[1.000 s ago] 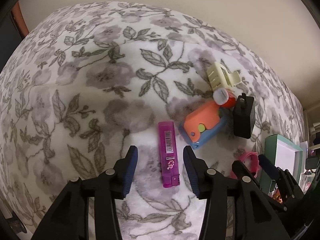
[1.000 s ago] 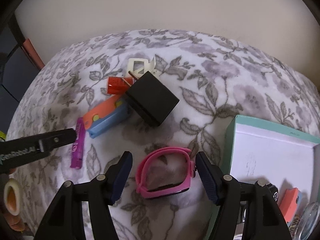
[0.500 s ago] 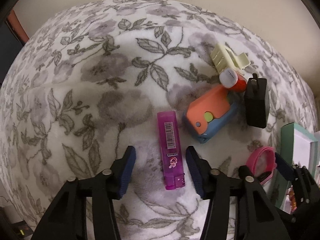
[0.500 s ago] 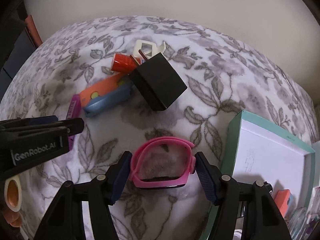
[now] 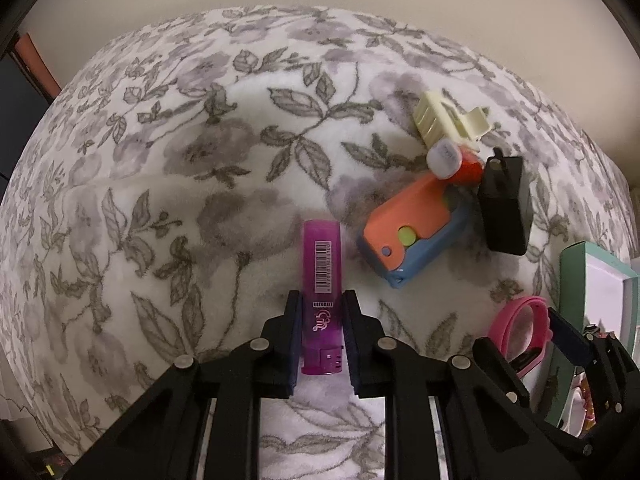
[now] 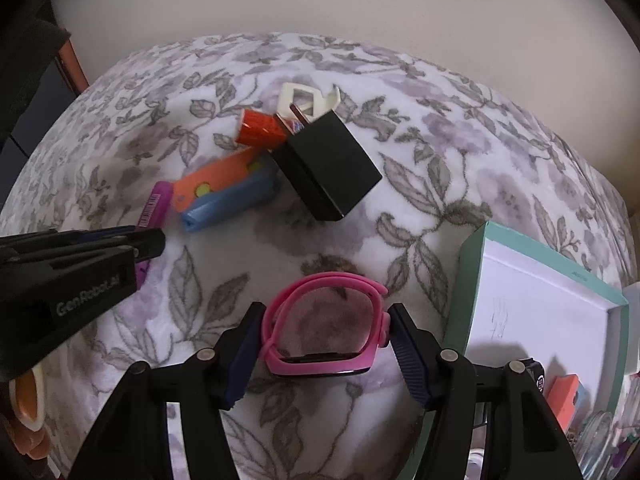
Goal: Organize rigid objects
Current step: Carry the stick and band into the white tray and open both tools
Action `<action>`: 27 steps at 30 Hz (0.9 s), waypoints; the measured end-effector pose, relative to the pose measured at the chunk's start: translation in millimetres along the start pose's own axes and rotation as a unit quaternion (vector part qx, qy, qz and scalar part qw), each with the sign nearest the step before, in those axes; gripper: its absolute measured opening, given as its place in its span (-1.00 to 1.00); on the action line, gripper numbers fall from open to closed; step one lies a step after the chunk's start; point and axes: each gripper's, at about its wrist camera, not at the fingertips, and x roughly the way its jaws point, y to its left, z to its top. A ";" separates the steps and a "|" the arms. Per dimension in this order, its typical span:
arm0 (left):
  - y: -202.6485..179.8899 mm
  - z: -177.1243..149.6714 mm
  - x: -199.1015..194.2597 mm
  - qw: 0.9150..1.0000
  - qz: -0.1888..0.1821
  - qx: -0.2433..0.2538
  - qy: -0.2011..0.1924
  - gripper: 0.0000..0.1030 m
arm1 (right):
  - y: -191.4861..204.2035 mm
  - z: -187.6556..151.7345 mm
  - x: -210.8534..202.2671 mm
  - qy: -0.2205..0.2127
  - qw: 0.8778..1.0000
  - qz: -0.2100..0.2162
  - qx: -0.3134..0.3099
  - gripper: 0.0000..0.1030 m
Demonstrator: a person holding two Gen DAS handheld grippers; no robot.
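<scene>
A purple lighter [image 5: 321, 280] lies on the floral blanket [image 5: 160, 184]. My left gripper [image 5: 321, 304] is shut on its lower half; it also shows in the right wrist view [image 6: 150, 240]. A pink wristband [image 6: 326, 328] lies between the fingers of my right gripper [image 6: 324, 320], which touch both its sides. An orange-and-blue case [image 5: 416, 236], a black charger [image 5: 505, 204], a red-and-white tube [image 5: 454, 162] and a cream hair clip [image 5: 444, 122] lie clustered to the upper right.
A teal box [image 6: 468, 272] with a white inside stands at the right, with small items [image 6: 564, 392] near its front corner. A beige wall [image 6: 360, 8] runs behind the blanket. A dark edge [image 5: 24, 92] is at the far left.
My left gripper moved forward and closed on the purple lighter. My right gripper closed in until its fingers met the pink wristband's sides.
</scene>
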 end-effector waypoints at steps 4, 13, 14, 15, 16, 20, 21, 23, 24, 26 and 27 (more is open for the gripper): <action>0.2 3.1 -16.8 1.000 0.002 0.001 -0.018 -0.60 | -2.4 2.7 -12.3 -0.011 1.000 0.008 0.006 0.26; -2.0 9.9 -75.1 0.996 -0.014 0.002 -0.090 -0.60 | -24.6 9.4 -63.5 -0.068 0.997 0.010 0.033 0.26; -6.2 10.8 -83.0 0.995 -0.022 0.006 -0.100 -0.60 | -29.8 9.6 -72.5 -0.078 0.996 0.009 0.039 0.26; -9.7 10.5 -88.2 0.994 -0.028 0.010 -0.106 -0.60 | -34.0 9.8 -79.1 -0.085 0.995 0.007 0.043 0.26; -15.2 9.7 -94.6 0.993 -0.035 0.016 -0.113 -0.60 | -36.7 10.8 -83.1 -0.089 0.995 0.006 0.046 0.26; -34.0 7.3 -106.9 0.990 -0.046 0.039 -0.130 -0.60 | -57.0 7.5 -101.5 -0.106 0.992 -0.008 0.063 0.26; -40.7 5.8 -109.3 0.989 -0.052 0.047 -0.132 -0.60 | -60.4 7.0 -102.9 -0.107 0.992 -0.010 0.066 0.26; -49.7 2.7 -111.4 0.988 -0.060 0.056 -0.132 -0.60 | -72.7 3.1 -106.7 -0.109 0.991 -0.016 0.078 0.26; -53.4 1.5 -111.5 0.987 -0.063 0.060 -0.132 -0.60 | -77.9 1.2 -107.3 -0.109 0.990 -0.018 0.083 0.26; -63.5 -2.7 -113.8 0.987 -0.067 0.070 -0.132 -0.60 | -91.9 -3.8 -109.4 -0.110 0.989 -0.024 0.096 0.26; -69.9 -4.7 -114.0 0.986 -0.070 0.076 -0.130 -0.60 | -97.1 -5.9 -109.5 -0.109 0.989 -0.027 0.101 0.26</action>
